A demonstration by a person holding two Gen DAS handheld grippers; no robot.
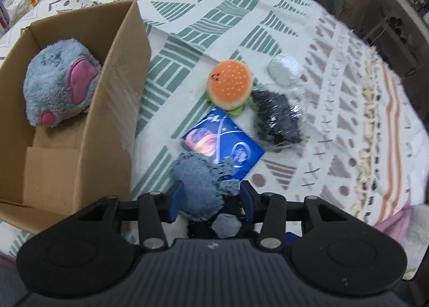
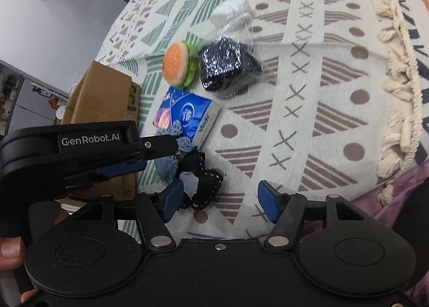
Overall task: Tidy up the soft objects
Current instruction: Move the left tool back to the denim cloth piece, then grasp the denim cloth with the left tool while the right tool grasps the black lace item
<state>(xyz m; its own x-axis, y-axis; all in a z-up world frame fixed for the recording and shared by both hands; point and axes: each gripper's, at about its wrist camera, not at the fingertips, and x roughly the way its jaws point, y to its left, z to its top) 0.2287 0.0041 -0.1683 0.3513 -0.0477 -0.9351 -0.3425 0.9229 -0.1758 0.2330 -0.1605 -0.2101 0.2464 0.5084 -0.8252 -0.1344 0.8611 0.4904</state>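
Note:
My left gripper [image 1: 211,201] is shut on a blue denim scrunchie [image 1: 198,186], held just above the near corner of a blue tissue pack [image 1: 222,146]. Beyond lie a burger plush [image 1: 230,84], a black sparkly item in a clear bag [image 1: 276,119] and a white soft lump [image 1: 285,69]. A grey plush with pink pads [image 1: 59,87] sits inside the cardboard box [image 1: 112,108]. My right gripper [image 2: 221,202] is open over the bedspread. A black scrunchie with white stitching [image 2: 203,181] lies against its left finger. The left gripper [image 2: 161,155] holds the denim scrunchie [image 2: 171,164].
Everything lies on a patterned bedspread [image 2: 308,119] with a tasselled edge [image 2: 396,87] at the right. The box stands open at the left with room beside the plush. A person's hand [image 2: 10,248] shows at the lower left. Shelves and clutter stand beyond the bed.

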